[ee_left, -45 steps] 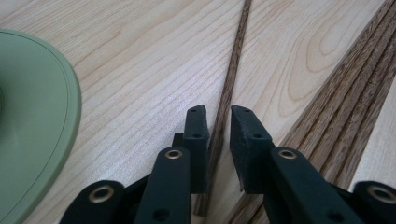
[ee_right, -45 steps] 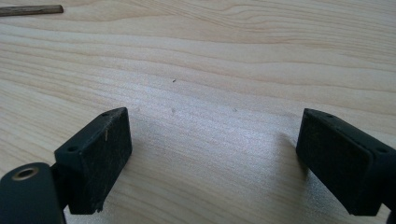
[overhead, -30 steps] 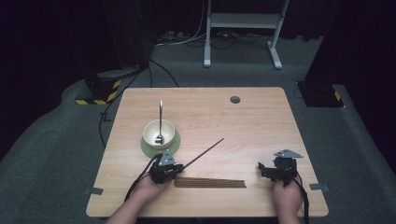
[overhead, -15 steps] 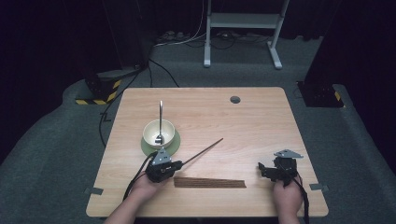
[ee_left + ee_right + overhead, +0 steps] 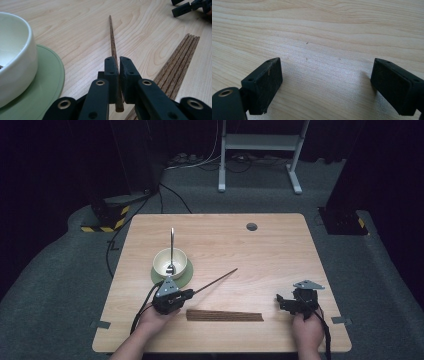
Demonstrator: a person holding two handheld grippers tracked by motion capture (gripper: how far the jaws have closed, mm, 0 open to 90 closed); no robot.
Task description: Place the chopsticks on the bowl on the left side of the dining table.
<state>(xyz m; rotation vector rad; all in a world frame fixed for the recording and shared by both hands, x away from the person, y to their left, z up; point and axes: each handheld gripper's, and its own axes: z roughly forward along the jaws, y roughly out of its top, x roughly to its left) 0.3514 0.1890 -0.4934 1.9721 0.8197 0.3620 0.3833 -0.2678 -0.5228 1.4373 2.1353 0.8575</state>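
My left gripper (image 5: 189, 293) (image 5: 118, 65) is shut on one brown chopstick (image 5: 216, 280) (image 5: 113, 42), which sticks out forward and to the right just above the table. A bundle of several more chopsticks (image 5: 225, 315) (image 5: 175, 67) lies flat near the front edge, right of that hand. A cream bowl (image 5: 170, 262) (image 5: 12, 55) with a metal spoon (image 5: 172, 245) standing in it rests on a green saucer (image 5: 186, 275) (image 5: 42, 87) just behind the left gripper. My right gripper (image 5: 281, 302) (image 5: 325, 85) stands open at the front right over bare wood, nothing between its jaws.
The wooden table (image 5: 260, 255) has a round cable hole (image 5: 251, 226) at the back. Cables trail from both grippers toward the person's side. A white stand (image 5: 257, 150) and floor cables lie beyond the table.
The left hand has shifted slightly toward the front left with the chopstick in its jaws. The right gripper has stayed where it was.
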